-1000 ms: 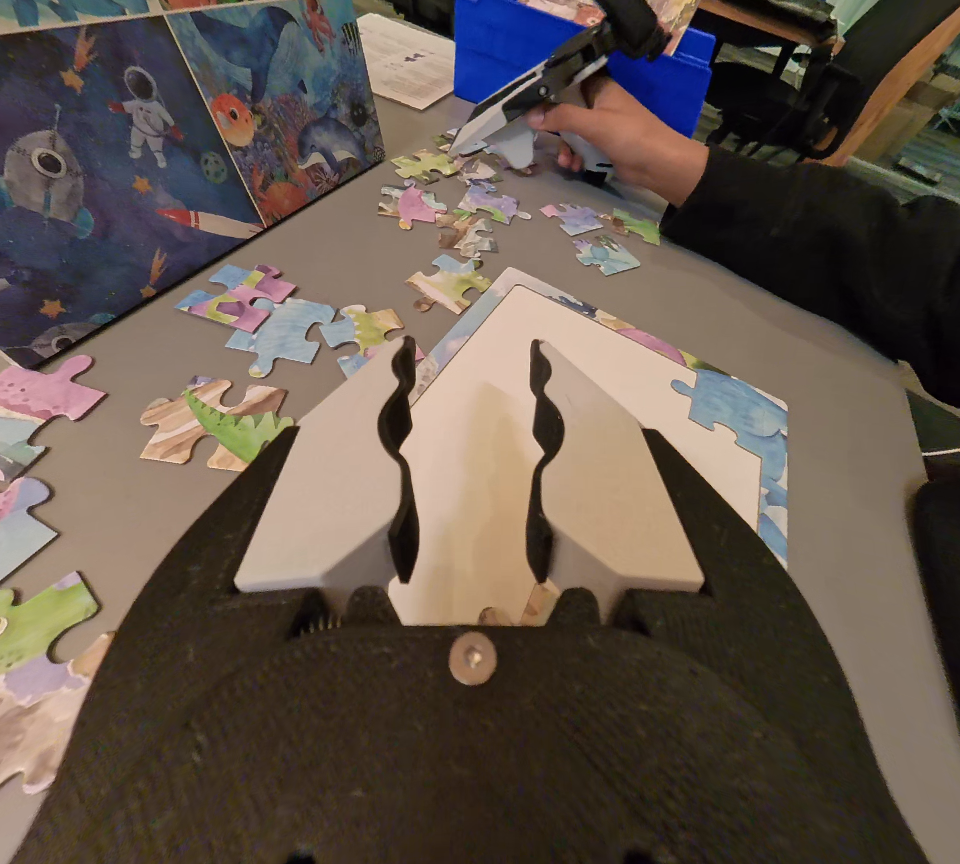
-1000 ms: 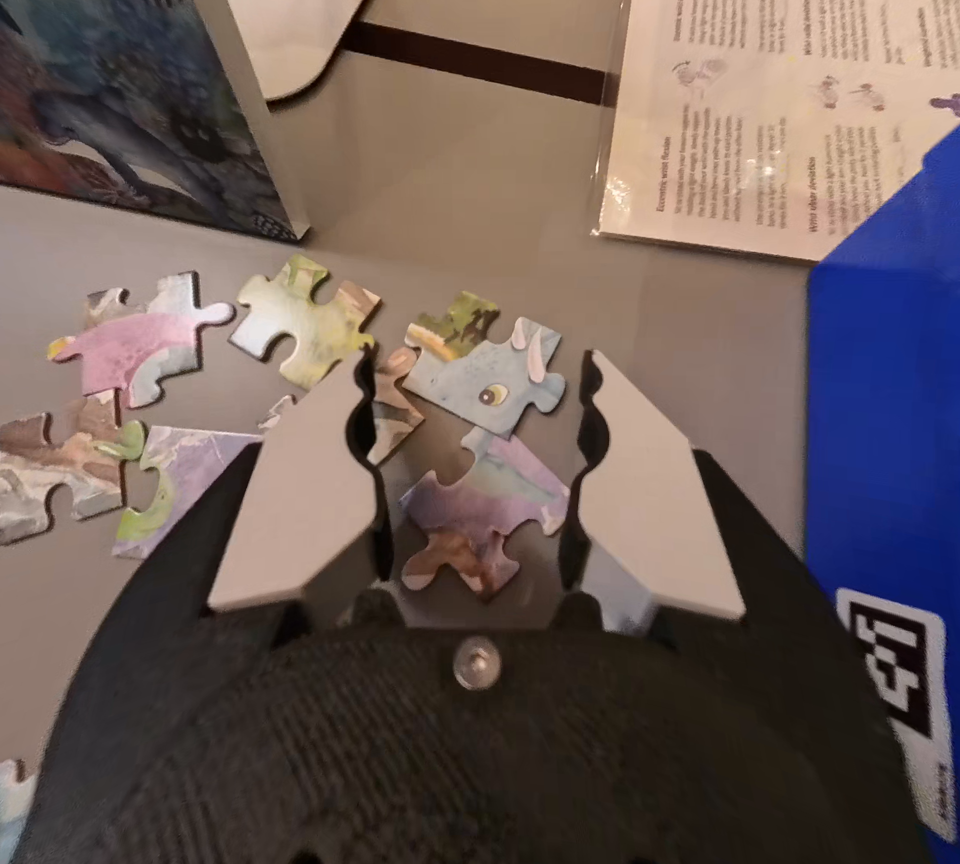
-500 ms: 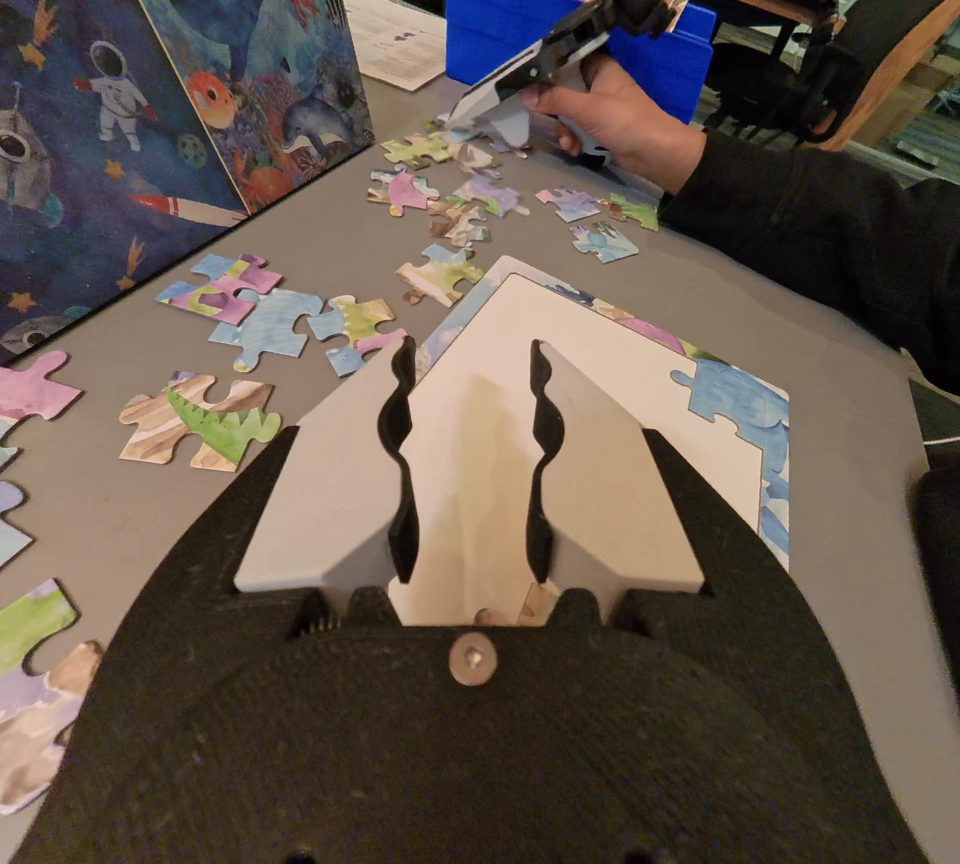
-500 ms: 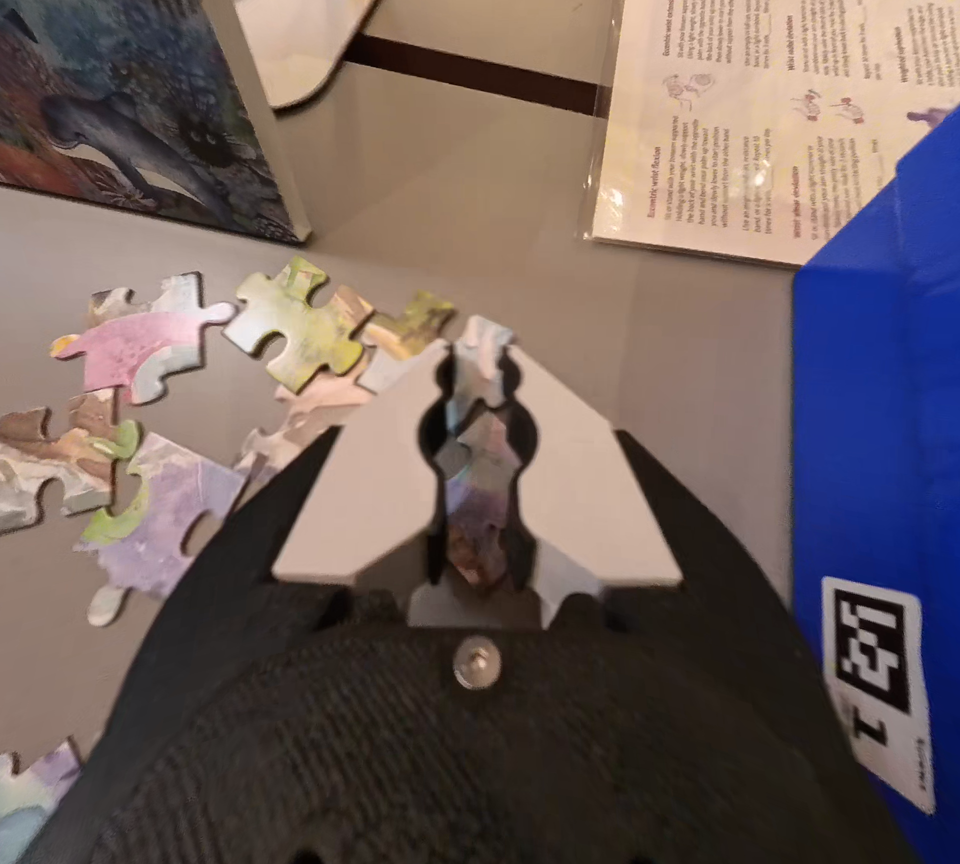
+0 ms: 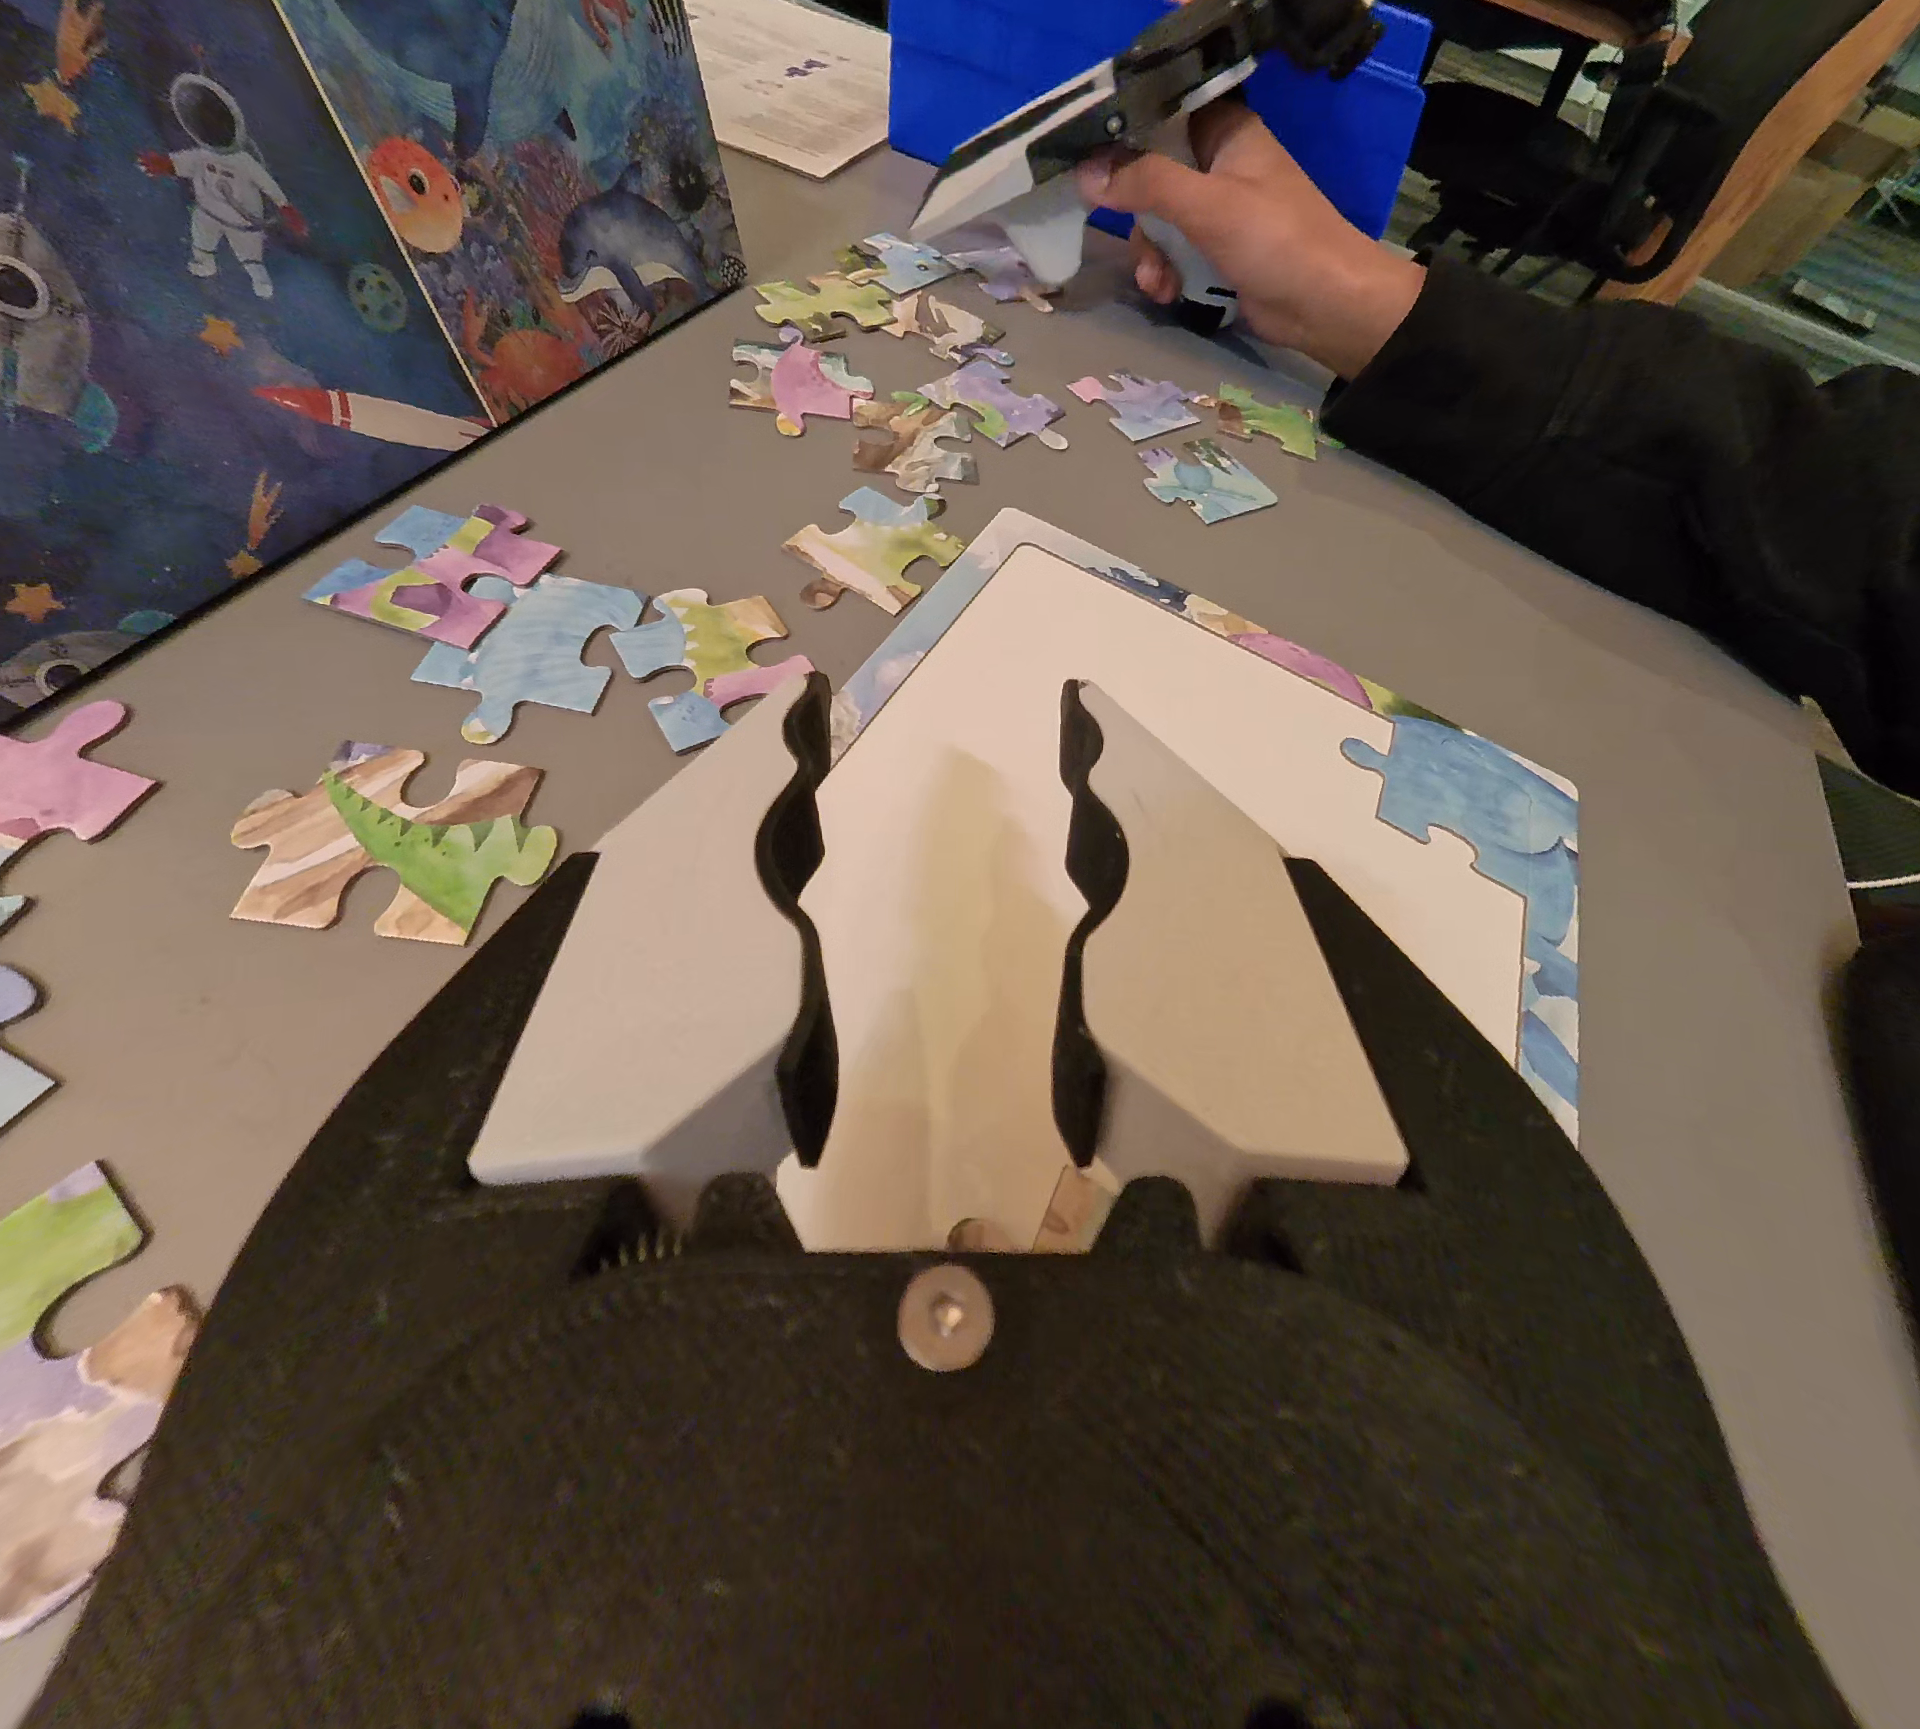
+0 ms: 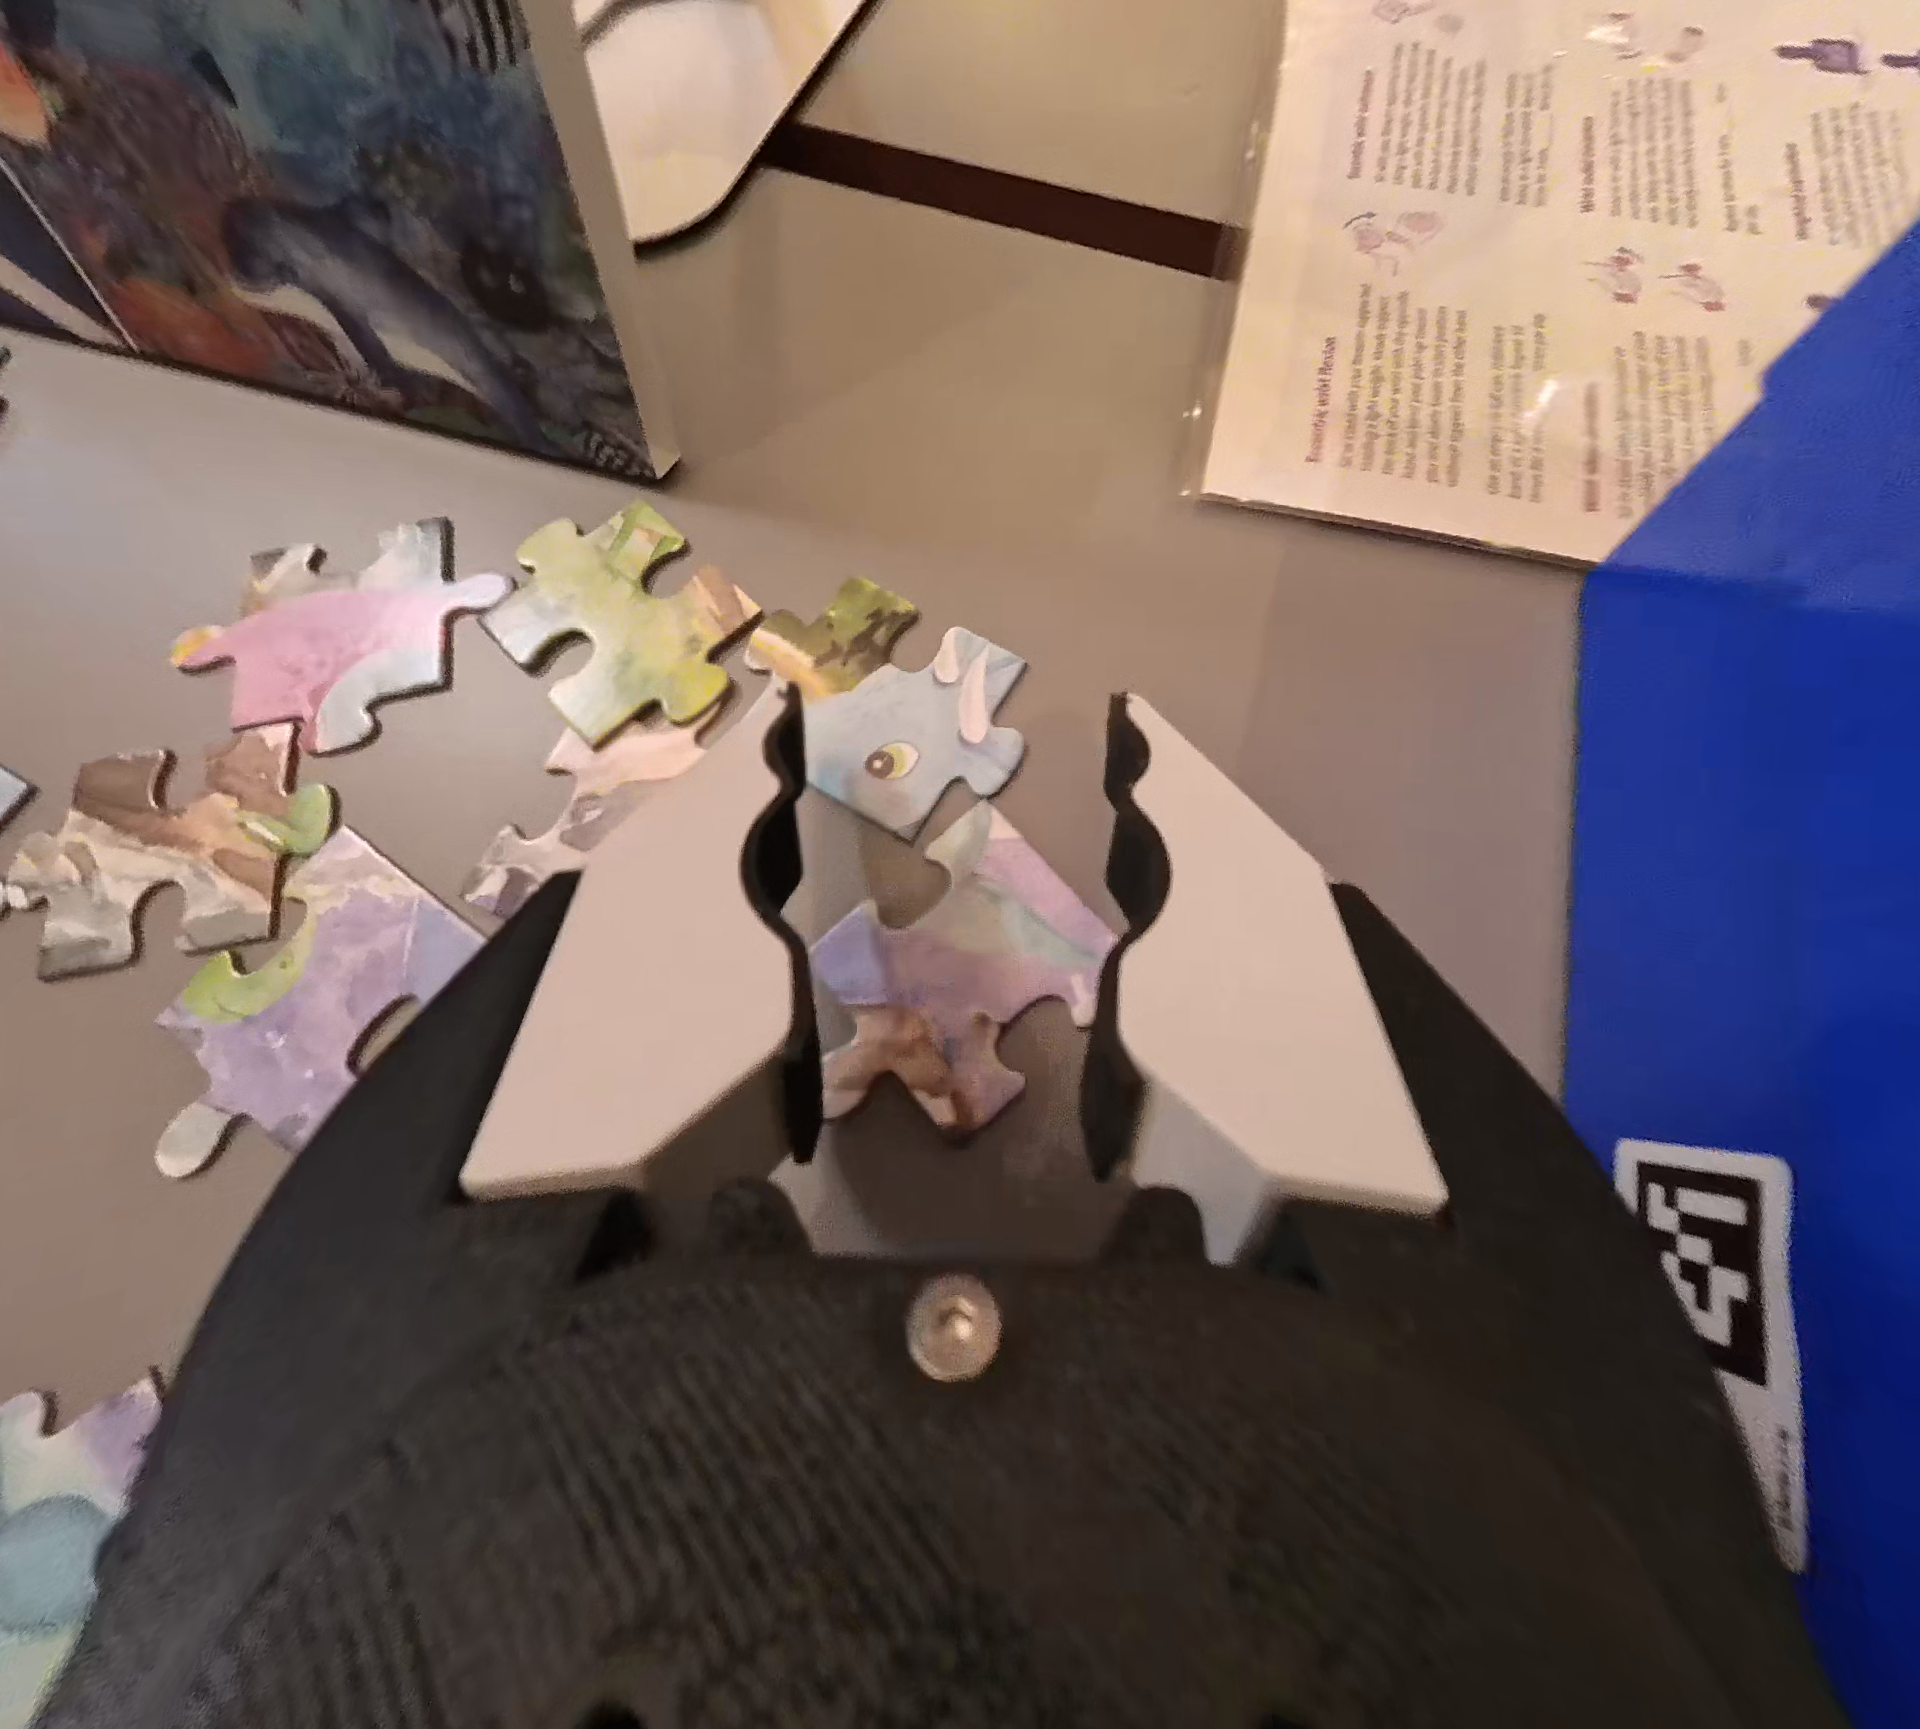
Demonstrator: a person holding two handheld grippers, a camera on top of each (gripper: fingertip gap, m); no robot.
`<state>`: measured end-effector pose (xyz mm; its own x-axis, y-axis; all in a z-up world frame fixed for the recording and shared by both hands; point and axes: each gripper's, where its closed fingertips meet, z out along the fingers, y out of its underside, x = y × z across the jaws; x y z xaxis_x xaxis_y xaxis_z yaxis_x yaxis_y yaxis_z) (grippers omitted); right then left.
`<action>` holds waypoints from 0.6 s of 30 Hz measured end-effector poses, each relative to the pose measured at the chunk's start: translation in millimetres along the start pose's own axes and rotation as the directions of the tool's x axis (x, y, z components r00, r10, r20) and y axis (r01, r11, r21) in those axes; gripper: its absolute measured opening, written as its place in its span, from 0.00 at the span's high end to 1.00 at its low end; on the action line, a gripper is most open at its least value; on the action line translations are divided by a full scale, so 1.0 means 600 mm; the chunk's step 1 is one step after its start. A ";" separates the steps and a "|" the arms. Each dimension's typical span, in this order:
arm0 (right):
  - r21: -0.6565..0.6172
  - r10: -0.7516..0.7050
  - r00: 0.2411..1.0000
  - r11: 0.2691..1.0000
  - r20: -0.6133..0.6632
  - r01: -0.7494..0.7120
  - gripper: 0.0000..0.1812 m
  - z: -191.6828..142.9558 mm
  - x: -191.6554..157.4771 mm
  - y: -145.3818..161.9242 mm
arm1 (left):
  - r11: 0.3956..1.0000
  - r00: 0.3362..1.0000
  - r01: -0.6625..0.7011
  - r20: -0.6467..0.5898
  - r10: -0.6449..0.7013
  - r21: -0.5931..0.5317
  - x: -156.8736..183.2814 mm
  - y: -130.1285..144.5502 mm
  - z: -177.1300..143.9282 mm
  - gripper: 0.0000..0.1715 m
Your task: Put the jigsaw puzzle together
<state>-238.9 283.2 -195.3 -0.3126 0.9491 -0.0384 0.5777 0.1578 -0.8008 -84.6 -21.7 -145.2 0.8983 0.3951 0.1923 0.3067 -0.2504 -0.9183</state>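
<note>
The white puzzle board (image 5: pixel 1195 744) lies on the grey table with a blue piece (image 5: pixel 1475 796) set in its right corner. My left gripper (image 5: pixel 942 682) is open and empty above the board. Loose pieces lie scattered to the left and beyond, among them a green-tail piece (image 5: pixel 395 838). My right gripper (image 6: pixel 956 697) is open, its fingers either side of a purple piece (image 6: pixel 966 973) lying on the table. A blue piece with an eye (image 6: pixel 904 754) lies just beyond it. In the left wrist view the right gripper (image 5: pixel 935 214) is held by a hand over the far pile.
A tall illustrated picture box (image 5: pixel 312 173) stands at the left, also in the right wrist view (image 6: pixel 312 173). A blue bin (image 6: pixel 1766 848) stands close on the right. A laminated sheet (image 6: pixel 1558 225) and a white board (image 6: pixel 727 17) lie beyond. A dark sleeve (image 5: pixel 1662 484) crosses the right side. One gripper's finger ends stand about 35 cm off the other's. The right tips stand about 5 cm off the purple piece (image 6: pixel 966 973). Seen from the left wrist view (image 5: pixel 1007 271) as well.
My right gripper shut on the purple piece half a second ago and is now open again, with the piece lying between its fingers. The left gripper has hardly moved.
</note>
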 end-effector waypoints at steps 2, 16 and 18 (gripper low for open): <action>-0.029 -0.047 0.999 0.998 0.001 0.047 0.66 0.005 -0.008 0.006 | 1.000 1.000 -0.001 0.001 0.001 0.000 0.000 0.000 0.000 0.75; -0.053 -0.095 0.994 0.994 0.049 0.097 0.92 0.009 -0.028 0.013 | 1.000 1.000 -0.005 0.002 0.005 -0.002 0.001 0.000 0.000 0.75; -0.041 -0.089 0.995 0.995 0.044 0.091 0.87 0.007 -0.026 0.010 | 1.000 1.000 -0.006 0.002 0.006 -0.001 0.001 -0.001 0.000 0.75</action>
<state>-233.7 268.5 -201.9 -0.3955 0.9184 0.0067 0.5774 0.2543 -0.7758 -84.3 -21.5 -144.6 0.8993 0.3958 0.1861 0.3016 -0.2532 -0.9192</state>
